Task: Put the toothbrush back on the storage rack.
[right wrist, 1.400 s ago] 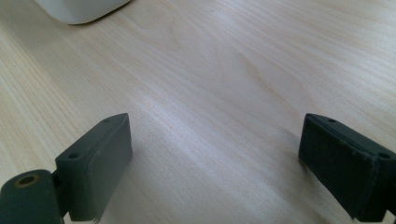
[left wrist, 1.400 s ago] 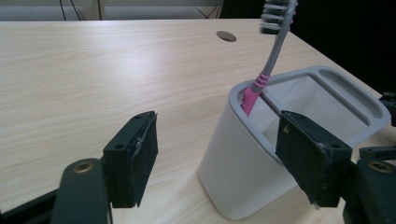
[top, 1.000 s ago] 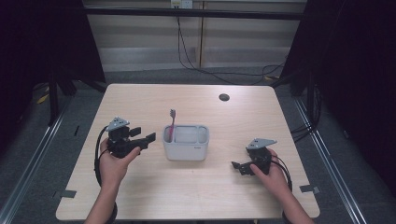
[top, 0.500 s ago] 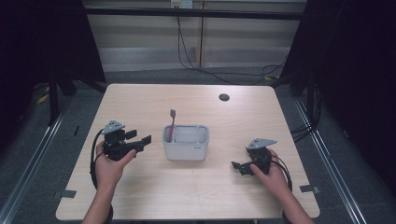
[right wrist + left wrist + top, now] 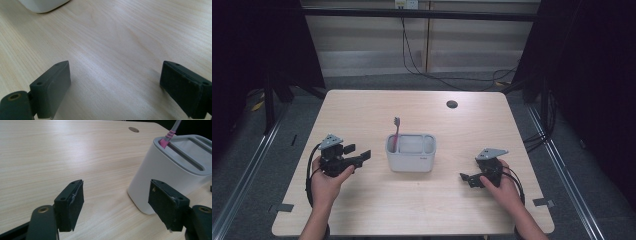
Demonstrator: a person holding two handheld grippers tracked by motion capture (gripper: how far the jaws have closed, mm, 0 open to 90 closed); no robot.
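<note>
A white holder with a grey top (image 5: 410, 152) stands mid-table, and a pink toothbrush (image 5: 395, 133) stands upright in its left slot. In the left gripper view the holder (image 5: 175, 167) is close at the right with the pink toothbrush handle (image 5: 167, 138) rising from it. My left gripper (image 5: 358, 153) sits low at the holder's left, pointing toward it, jaws open and empty (image 5: 116, 206). My right gripper (image 5: 466, 179) rests near the table at the front right, open with nothing between its jaws (image 5: 113, 87). A corner of the holder (image 5: 42, 5) shows in the right gripper view.
A light wooden table (image 5: 362, 110) carries a small dark round hole (image 5: 452, 104) near its far edge. Dark floor and metal rails (image 5: 257, 150) flank the table. Cables (image 5: 427, 70) trail on the floor behind it.
My left gripper has drawn back toward the person and sunk lower, away from the holder. The right gripper has stayed where it was.
</note>
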